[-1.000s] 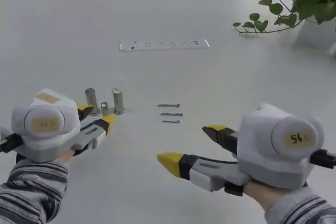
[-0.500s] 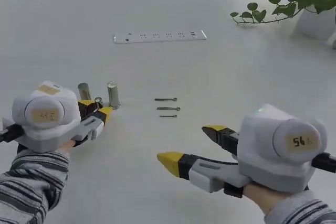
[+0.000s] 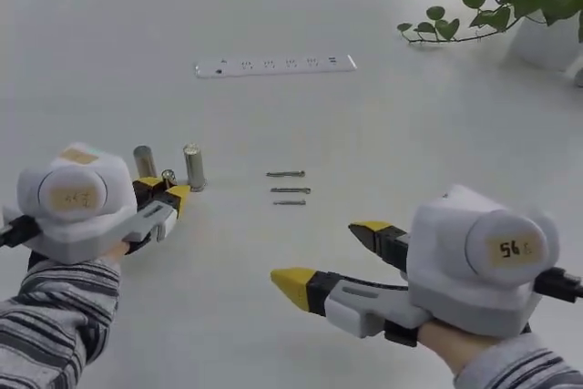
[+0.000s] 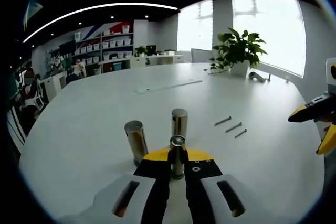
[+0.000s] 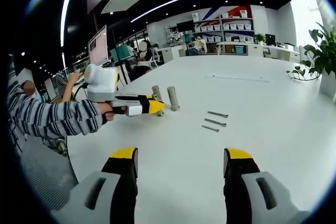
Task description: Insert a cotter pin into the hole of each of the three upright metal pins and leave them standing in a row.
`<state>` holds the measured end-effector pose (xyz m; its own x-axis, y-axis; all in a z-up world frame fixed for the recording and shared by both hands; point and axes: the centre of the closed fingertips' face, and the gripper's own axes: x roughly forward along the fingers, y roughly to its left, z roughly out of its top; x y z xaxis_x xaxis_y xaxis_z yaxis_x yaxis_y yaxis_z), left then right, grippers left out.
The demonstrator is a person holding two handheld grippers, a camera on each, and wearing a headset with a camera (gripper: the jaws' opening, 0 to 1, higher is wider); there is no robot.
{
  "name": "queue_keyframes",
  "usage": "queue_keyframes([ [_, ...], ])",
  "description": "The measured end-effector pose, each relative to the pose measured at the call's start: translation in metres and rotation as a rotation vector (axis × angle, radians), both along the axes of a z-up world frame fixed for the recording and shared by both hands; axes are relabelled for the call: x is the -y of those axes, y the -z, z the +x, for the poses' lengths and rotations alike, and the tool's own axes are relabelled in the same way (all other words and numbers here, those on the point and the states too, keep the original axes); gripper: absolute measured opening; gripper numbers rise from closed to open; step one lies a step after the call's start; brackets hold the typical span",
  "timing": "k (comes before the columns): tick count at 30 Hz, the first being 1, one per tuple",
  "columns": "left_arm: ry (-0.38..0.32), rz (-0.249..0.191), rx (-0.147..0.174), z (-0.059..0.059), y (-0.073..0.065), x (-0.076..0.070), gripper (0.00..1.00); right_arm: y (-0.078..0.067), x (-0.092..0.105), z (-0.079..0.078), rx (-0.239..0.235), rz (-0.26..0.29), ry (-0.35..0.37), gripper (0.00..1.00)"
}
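white table (image 3: 383, 125): left gripper (image 4: 177, 158) jaws clamp short pin (image 4: 177, 144); right gripper (image 5: 181, 155) jaws wide.

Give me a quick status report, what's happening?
Left gripper shut on nearest metal pin. Right gripper open, hovering empty. Three cotter pins lying loose, none inserted. Nothing blocking.

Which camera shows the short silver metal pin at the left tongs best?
The left gripper view: the short silver metal pin stands close up between the left tongs. The head view shows it small; in the distant right gripper view, those tongs cover it.
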<state>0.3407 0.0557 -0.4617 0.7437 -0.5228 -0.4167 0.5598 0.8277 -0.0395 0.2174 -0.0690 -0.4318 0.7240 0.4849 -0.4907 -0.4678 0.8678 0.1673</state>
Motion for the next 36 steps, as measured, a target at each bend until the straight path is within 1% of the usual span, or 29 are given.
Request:
queue_keyframes([
  [3,0.004,-0.001,-0.009,-0.004,0.0,0.002,0.05,-0.001,0.0,0.0,0.003,0.001,0.001,0.63],
  [5,0.01,0.002,-0.009,-0.008,-0.001,0.004,0.05,-0.001,0.001,0.0,0.004,0.001,0.001,0.63],
  [7,0.02,0.005,-0.005,-0.012,-0.001,0.008,0.05,-0.002,0.001,0.0,0.005,0.003,0.003,0.63],
  [11,0.044,0.001,-0.01,-0.023,-0.001,0.015,0.05,-0.004,0.002,0.001,0.011,0.005,0.008,0.63],
  [15,0.07,0.001,-0.019,-0.034,0.0,0.024,0.05,-0.006,0.002,0.0,0.012,0.004,0.006,0.63],
  [17,0.075,-0.001,-0.026,-0.038,0.002,0.027,0.05,-0.006,0.002,-0.001,0.011,0.001,0.003,0.63],
  [19,0.077,-0.006,-0.026,-0.042,0.002,0.028,0.05,-0.006,0.002,-0.001,0.01,0.001,0.001,0.63],
  [21,0.083,-0.009,-0.027,-0.043,0.002,0.03,0.05,-0.006,0.001,-0.001,0.009,0.002,-0.001,0.63],
  [25,0.094,-0.005,-0.025,-0.044,0.003,0.032,0.05,-0.005,0.0,-0.002,0.006,0.0,-0.006,0.62],
  [32,0.097,-0.002,-0.017,-0.044,0.004,0.032,0.06,-0.004,-0.001,-0.003,0.0,0.0,-0.009,0.62],
  [34,0.097,0.005,-0.025,-0.045,0.004,0.031,0.06,-0.003,-0.001,-0.003,-0.004,-0.002,-0.01,0.62],
  [36,0.096,0.008,-0.024,-0.045,0.004,0.031,0.06,-0.002,0.0,-0.003,-0.009,0.0,-0.008,0.62],
])
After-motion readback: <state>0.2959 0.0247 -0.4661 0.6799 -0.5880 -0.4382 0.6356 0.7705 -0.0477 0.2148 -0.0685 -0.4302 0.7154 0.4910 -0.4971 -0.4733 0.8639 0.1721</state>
